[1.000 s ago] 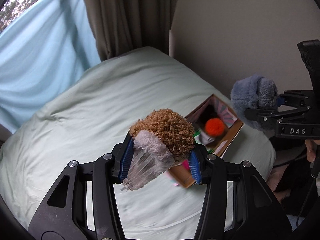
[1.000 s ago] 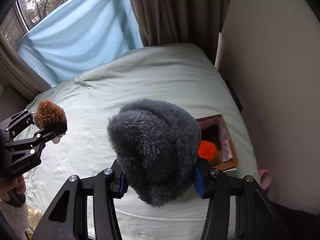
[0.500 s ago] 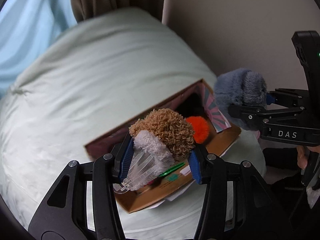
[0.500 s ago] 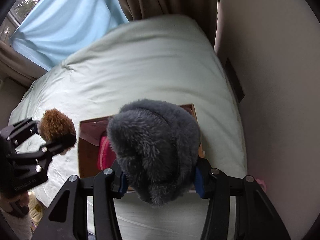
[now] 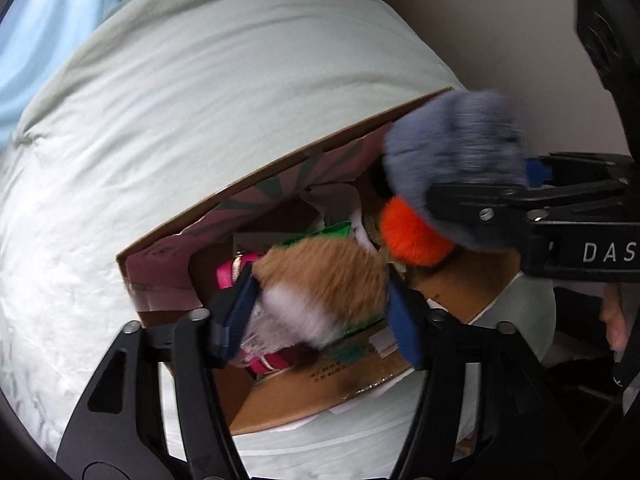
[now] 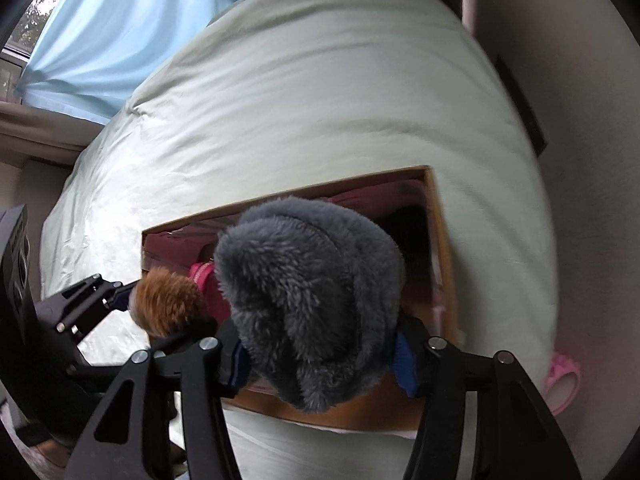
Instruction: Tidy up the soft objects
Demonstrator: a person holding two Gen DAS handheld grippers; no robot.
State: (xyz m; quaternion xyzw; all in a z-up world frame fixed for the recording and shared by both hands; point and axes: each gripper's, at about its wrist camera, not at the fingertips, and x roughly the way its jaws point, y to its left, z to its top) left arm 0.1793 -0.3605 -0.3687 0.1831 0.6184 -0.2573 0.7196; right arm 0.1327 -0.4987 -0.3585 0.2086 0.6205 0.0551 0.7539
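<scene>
My left gripper (image 5: 320,312) is shut on a brown curly plush toy (image 5: 324,276) with a white part and clear wrap, held just over the open cardboard box (image 5: 280,172). My right gripper (image 6: 320,364) is shut on a grey fluffy plush (image 6: 308,300), also over the box (image 6: 440,240). The grey plush (image 5: 452,152) and right gripper show at the right of the left wrist view. The brown toy (image 6: 168,304) and left gripper show at the left of the right wrist view. An orange pom-pom (image 5: 412,236) and a pink pouch (image 5: 232,272) lie inside the box.
The box rests on a pale green bedspread (image 5: 180,100) near the bed's right edge, beside a beige wall (image 5: 500,20). Papers and a green packet (image 5: 332,232) lie in the box. A light blue curtain (image 6: 120,32) hangs behind. A pink object (image 6: 564,380) lies by the wall.
Both grippers have moved down and forward toward the box, which now fills much more of each view. Both toys stay gripped and now hang over the box opening.
</scene>
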